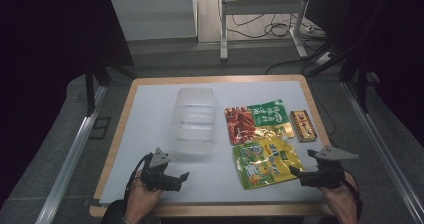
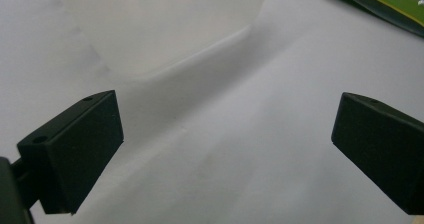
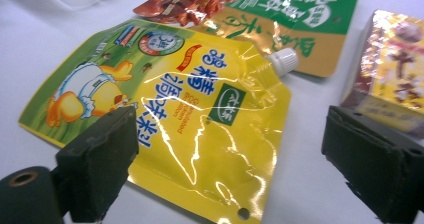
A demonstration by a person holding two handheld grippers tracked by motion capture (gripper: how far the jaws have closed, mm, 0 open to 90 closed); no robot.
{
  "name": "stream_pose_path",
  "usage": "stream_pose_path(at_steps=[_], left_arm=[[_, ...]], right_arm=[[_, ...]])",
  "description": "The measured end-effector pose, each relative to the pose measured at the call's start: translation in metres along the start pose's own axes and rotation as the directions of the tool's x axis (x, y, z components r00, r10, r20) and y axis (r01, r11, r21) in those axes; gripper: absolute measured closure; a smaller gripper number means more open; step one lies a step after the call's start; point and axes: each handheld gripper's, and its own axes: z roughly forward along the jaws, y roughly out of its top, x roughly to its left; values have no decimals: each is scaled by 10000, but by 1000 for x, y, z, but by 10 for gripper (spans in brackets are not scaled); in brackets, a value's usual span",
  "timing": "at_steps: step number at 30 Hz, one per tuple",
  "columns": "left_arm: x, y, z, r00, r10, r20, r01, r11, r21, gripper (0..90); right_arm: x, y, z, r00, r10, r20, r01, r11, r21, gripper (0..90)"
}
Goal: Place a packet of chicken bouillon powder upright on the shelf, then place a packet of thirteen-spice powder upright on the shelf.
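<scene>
Right gripper view looks along the right tool (image 3: 230, 149), whose two black jaws stand wide apart with nothing clamped between them. They hang just over the near edge of a yellow spouted pouch (image 3: 170, 109) that lies flat in the middle of the frame: glossy, crinkled film that catches the light in streaks, a cartoon duck on a green panel at its left, red and blue lettering, a small green logo, a white screw cap at its upper right corner and a punched hole near its lower edge. Beyond it, at the top of the frame, lies a green and red snack packet (image 3: 280, 14), also shiny foil, with a picture of reddish food. At the right edge sits a small box (image 3: 395, 69) in gleaming wrap, printed in red and gold.

High view places the right tool (image 1: 300, 171) at the lower right, and the pouch (image 1: 265, 161) just left of it on the white tabletop (image 1: 150, 134), which has a wooden rim. The left tool (image 1: 177, 176) is at the lower left, its jaws likewise spread and empty. Above it stands a clear plastic container (image 1: 194, 121), rectangular with rounded corners, frosted and ribbed.

Left gripper view shows that container (image 2: 165, 24) as a pale translucent wall at the top.
</scene>
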Motion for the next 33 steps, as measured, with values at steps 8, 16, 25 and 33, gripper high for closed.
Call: stream_pose_path(at_steps=[8, 16, 25, 33], left_arm=[[0, -1, 3, 9992, 340, 193, -336, 9992, -221, 0], [-1, -1, 3, 9983, 574, 133, -569, 9977, -373, 0], [-2, 0, 2, 9979, 606, 241, -594, 9971, -486, 1], [-4, 1, 1, 9978, 566, 348, -545, 9968, -591, 2]], right_arm=[[1, 0, 4, 9997, -211, -124, 212, 9998, 35, 45], [-2, -1, 4, 9997, 9, -234, -7, 10000, 74, 44], [-1, -1, 6, 9996, -75, -265, 79, 9998, 155, 44], [0, 0, 6, 9995, -136, -299, 140, 9998, 123, 44]])
